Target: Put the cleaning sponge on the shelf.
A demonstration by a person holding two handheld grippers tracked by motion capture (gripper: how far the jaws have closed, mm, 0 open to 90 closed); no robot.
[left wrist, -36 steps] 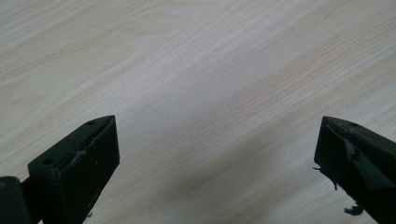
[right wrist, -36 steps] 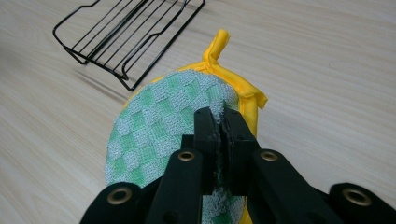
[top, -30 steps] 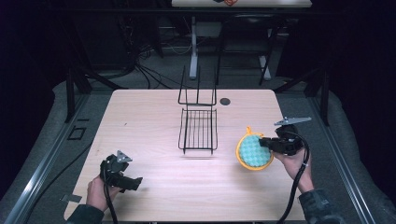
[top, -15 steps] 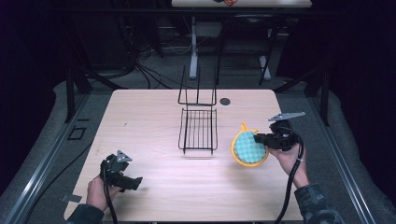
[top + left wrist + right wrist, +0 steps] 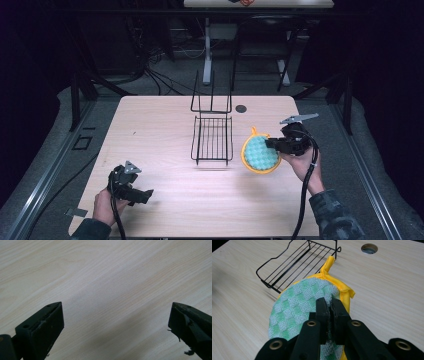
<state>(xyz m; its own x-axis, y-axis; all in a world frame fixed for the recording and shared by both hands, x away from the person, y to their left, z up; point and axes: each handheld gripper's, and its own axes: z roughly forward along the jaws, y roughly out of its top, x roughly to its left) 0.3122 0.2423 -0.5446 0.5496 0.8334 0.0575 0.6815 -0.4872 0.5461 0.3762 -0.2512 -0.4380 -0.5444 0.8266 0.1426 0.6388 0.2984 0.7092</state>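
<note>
I hold the right hand-held gripper [image 5: 270, 144] with its jaws pressed together on the edge of the pot holder [image 5: 260, 154], pinching the cloth between the pads; in the right gripper view the jaws meet over the green weave [image 5: 299, 307]. The left hand-held gripper [image 5: 148, 194] sits low at the near left of the table [image 5: 160, 125], jaws spread wide, nothing between them, well apart from the work.

Pot holder: round, green-and-pale checked terry face, yellow binding round the rim, a yellow loop [image 5: 329, 263] at the far side. It hangs from the right hand-held gripper just above the table, just beside the right edge of the wire rack [image 5: 212, 139].

Handling, as I judge it: light, soft, limp; it will droop and swing from a single pinch. No risk of breakage. The bound rim gives the firmest hold; the loop is the likely point for hooking onto the rack's upright bars [image 5: 212, 97]. Terry grips well, so slip is unlikely.
</note>
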